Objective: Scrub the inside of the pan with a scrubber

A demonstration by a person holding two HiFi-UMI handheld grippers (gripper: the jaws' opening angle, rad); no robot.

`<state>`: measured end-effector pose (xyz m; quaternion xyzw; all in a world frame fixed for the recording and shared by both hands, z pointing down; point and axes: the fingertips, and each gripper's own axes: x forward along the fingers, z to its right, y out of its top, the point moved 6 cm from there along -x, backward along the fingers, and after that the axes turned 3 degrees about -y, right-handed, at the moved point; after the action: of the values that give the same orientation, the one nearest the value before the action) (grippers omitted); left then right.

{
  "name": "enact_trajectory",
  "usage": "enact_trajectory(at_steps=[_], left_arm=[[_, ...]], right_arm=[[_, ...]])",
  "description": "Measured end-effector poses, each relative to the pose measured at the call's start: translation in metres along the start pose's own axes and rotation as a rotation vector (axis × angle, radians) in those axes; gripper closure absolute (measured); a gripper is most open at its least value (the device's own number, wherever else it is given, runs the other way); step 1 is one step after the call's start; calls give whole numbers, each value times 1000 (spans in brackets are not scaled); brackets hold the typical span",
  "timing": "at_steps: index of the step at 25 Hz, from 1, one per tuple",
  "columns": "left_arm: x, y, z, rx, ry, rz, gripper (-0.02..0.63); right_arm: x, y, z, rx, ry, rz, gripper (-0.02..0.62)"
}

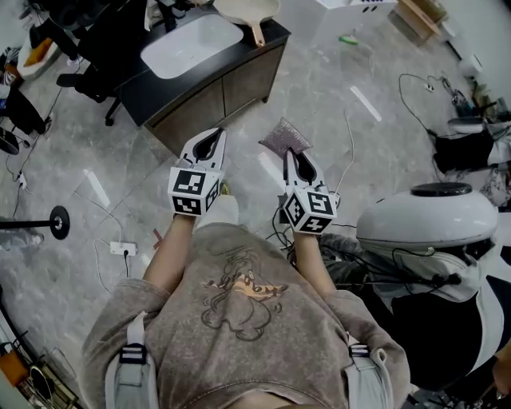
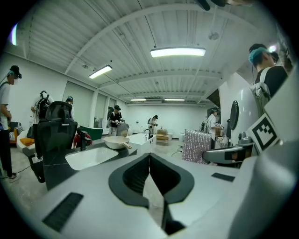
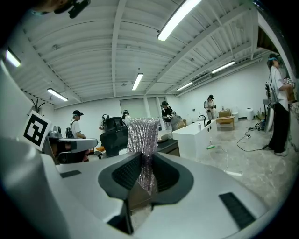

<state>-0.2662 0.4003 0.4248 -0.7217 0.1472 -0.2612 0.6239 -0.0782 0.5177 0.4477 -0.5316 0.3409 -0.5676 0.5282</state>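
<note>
A cream pan (image 1: pixel 246 9) with a wooden handle rests on the dark counter (image 1: pixel 136 94), just past the white sink (image 1: pixel 190 44). The left gripper view shows the pan (image 2: pixel 117 142) beside the sink (image 2: pixel 91 156), still some way ahead. My right gripper (image 1: pixel 287 153) is shut on a silvery mesh scrubber (image 1: pixel 285 136), which stands upright between its jaws (image 3: pixel 144 135). My left gripper (image 1: pixel 214 134) is shut with nothing in it (image 2: pixel 149 156). Both grippers are held level in front of the person's body, side by side, short of the counter.
A black office chair (image 1: pixel 88 48) stands left of the counter. A white rounded machine (image 1: pixel 427 216) sits close on the right. Cables and a power strip (image 1: pixel 124 248) lie on the grey marbled floor. Several people stand far back in the room.
</note>
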Motion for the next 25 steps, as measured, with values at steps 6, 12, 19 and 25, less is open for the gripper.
enact_trajectory(at_steps=[6,12,19,25], left_arm=[[26,-4,-15,21,10,11,589],[66,-1,-44,4,27,17,589],[131,13,-86,-1,26,11,589],[179,36,-125,-1,17,9,589]], right_arm=[[23,-2,15,8,-27,7,509],[61,4,34,19,-62,-2,508],[126,24,56,25,-90,-10,508],[180,51,64,27,-108,-6,508]])
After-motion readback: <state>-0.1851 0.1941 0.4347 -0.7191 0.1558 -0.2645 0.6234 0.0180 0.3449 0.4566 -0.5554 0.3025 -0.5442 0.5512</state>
